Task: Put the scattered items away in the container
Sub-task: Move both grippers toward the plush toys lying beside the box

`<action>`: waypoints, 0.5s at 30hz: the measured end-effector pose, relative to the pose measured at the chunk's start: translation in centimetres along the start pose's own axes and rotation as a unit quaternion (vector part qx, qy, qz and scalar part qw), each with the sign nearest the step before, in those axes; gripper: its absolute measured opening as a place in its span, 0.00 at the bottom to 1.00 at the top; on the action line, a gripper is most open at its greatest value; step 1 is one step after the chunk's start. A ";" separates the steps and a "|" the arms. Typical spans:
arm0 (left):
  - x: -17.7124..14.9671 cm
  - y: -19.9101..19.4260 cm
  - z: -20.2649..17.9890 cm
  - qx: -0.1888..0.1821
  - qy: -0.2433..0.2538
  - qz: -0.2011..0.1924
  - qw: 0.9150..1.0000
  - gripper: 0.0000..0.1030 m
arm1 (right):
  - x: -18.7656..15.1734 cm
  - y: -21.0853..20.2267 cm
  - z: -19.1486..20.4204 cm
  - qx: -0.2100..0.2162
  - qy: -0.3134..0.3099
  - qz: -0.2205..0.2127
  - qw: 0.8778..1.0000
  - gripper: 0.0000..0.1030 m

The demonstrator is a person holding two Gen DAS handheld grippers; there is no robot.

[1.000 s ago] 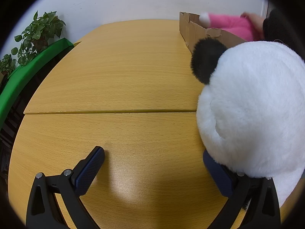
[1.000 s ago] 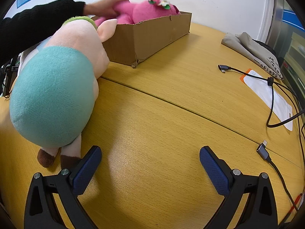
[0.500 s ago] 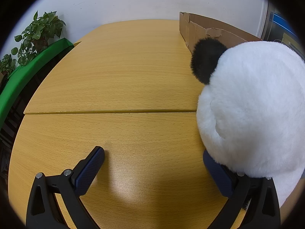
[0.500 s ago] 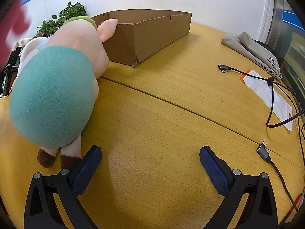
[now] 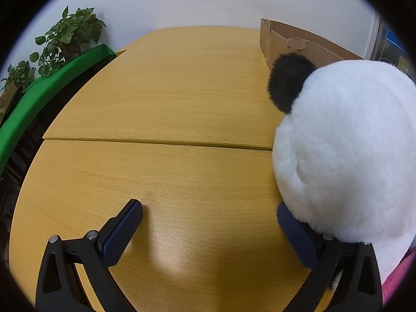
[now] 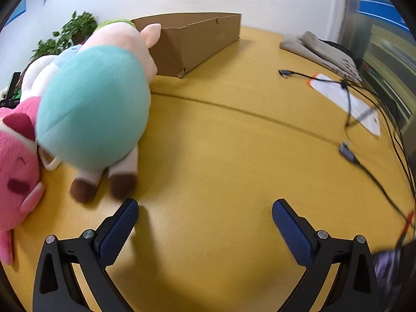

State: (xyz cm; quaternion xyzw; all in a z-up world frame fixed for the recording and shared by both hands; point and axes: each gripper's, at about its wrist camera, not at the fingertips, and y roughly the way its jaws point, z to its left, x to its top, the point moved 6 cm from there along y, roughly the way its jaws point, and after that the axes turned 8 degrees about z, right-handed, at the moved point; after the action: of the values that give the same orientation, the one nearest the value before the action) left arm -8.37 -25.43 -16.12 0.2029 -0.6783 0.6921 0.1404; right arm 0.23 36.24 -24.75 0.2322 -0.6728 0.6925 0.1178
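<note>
Left wrist view, cardboard box [image 5: 296,45] at the table's [image 5: 182,91] far edge, contents hidden, panda plush [image 5: 345,150] beside it, left gripper [image 5: 209,219] fingers spread, right gripper [image 6: 205,218] spread near pig plush [image 6: 96,114], pink plush [image 6: 15,171].

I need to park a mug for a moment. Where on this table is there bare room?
Bare: the wide stretch left of the panda plush, from the cardboard box forward; also between the pig plush and cables. Crowded: around the plush toys.

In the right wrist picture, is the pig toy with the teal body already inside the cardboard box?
No. The pig toy lies on the table in front of the cardboard box, with its brown feet on the wood.
</note>
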 end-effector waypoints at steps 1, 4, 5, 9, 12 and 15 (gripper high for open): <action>0.0 0.0 0.0 0.000 0.000 0.000 1.000 1.00 | -0.4 -0.2 0.2 -0.004 0.007 0.000 1.000 1.00; 0.0 0.0 0.0 0.000 0.000 0.000 1.000 1.00 | -0.8 -0.5 1.1 0.001 -0.001 -0.001 1.000 1.00; 0.0 0.0 0.0 0.000 0.000 0.000 1.000 1.00 | -0.9 -0.5 1.5 0.007 -0.011 -0.001 1.000 1.00; 0.0 0.0 0.0 0.000 0.001 0.000 1.000 1.00 | -1.2 -0.6 3.8 0.032 -0.056 -0.002 0.998 1.00; 0.0 0.0 0.0 0.000 0.000 0.000 1.000 1.00 | -1.1 -0.5 4.7 0.034 -0.060 -0.002 0.998 1.00; 0.0 0.0 0.0 0.000 0.001 0.000 1.000 1.00 | -0.9 -0.3 4.6 0.029 -0.047 -0.001 0.998 1.00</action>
State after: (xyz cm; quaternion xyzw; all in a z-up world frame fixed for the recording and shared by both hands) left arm -8.37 -25.43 -16.14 0.2023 -0.6783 0.6921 0.1410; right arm 1.88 31.81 -25.02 0.2689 -0.6573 0.6995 0.0799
